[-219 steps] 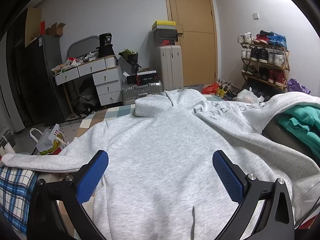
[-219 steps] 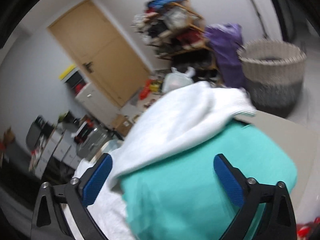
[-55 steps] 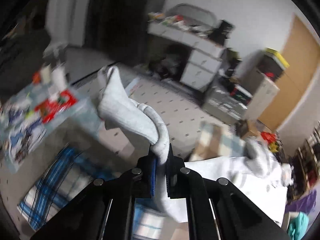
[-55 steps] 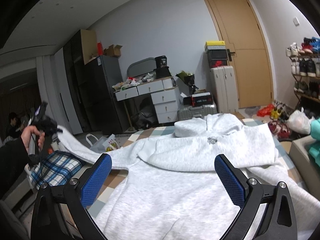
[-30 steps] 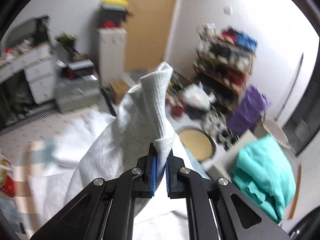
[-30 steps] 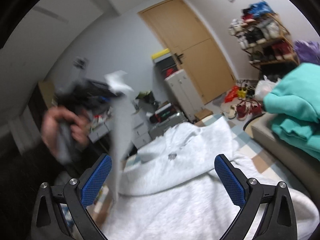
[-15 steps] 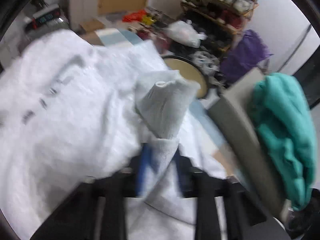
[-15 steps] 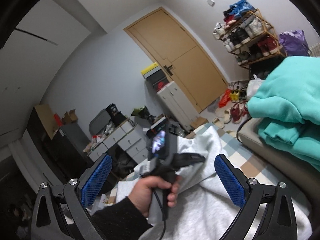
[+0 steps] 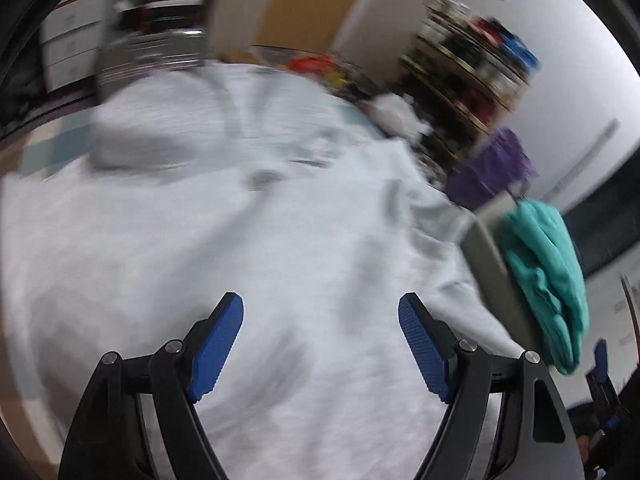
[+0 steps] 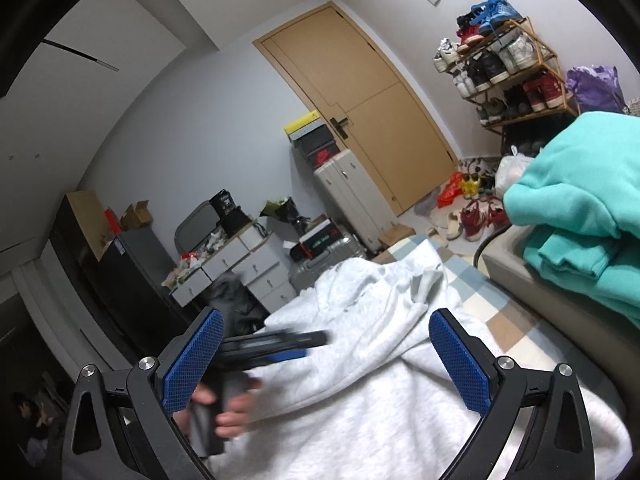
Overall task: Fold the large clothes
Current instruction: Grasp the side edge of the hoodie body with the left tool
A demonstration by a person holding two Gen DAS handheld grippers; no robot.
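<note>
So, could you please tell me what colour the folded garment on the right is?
Teal green garment, clearest in the right wrist view.

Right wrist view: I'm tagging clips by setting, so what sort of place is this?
Most likely a lived-in home room near the entrance: a shoe rack beside a wooden door, suitcases, and a cluttered drawer unit.

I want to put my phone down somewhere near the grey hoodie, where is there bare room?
Bare checked surface shows between the spread light grey hoodie and the beige cushion. The cushion's near edge is also bare. Its top is crowded by the folded teal garment, and shoes litter the floor by the wooden door.
</note>
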